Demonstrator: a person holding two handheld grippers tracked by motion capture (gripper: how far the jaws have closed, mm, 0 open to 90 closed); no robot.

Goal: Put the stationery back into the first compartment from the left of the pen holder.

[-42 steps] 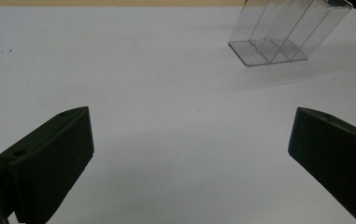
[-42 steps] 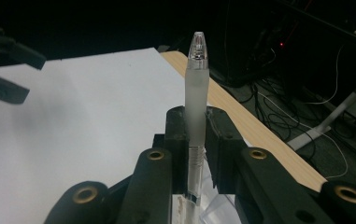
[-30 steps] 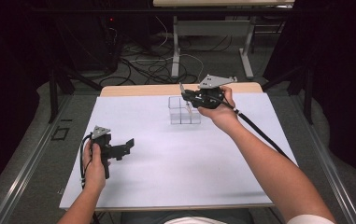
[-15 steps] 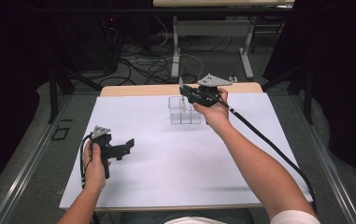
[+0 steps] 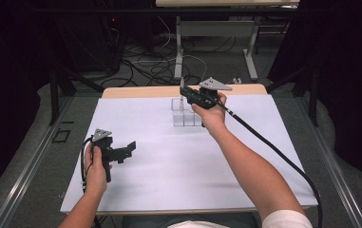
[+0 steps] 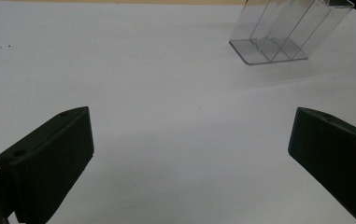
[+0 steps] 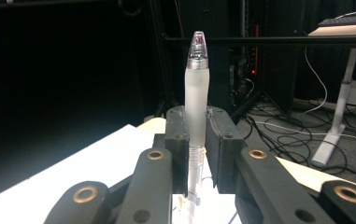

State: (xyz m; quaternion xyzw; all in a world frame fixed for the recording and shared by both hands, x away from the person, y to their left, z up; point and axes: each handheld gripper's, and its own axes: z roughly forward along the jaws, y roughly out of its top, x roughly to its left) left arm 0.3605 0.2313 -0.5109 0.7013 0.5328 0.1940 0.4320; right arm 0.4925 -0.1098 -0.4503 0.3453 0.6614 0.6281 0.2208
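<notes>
A frosted white pen with a clear cap [image 7: 196, 93] stands upright, and my right gripper [image 7: 196, 128] is shut on its barrel. In the high view the right gripper [image 5: 184, 93] hovers at the far middle of the table, over a clear multi-compartment holder [image 5: 188, 118], with the pen [image 5: 182, 103] pointing down at the holder's left side. Whether its lower end is inside a compartment I cannot tell. My left gripper [image 5: 130, 147] rests low over the white sheet at the near left, open, with nothing between its jaws [image 6: 189, 154]. It faces the clear holder [image 6: 283, 32].
A white sheet [image 5: 169, 175] covers the wooden table [image 5: 136, 91]. The right gripper's black cable [image 5: 273, 147] trails across the right side of the sheet. Beyond the table are a dark floor with cables [image 5: 150, 66] and white desk legs [image 5: 178, 52].
My right hand has sunk and shifted slightly left with the pen, closer onto the clear holder. The left hand has stayed in place.
</notes>
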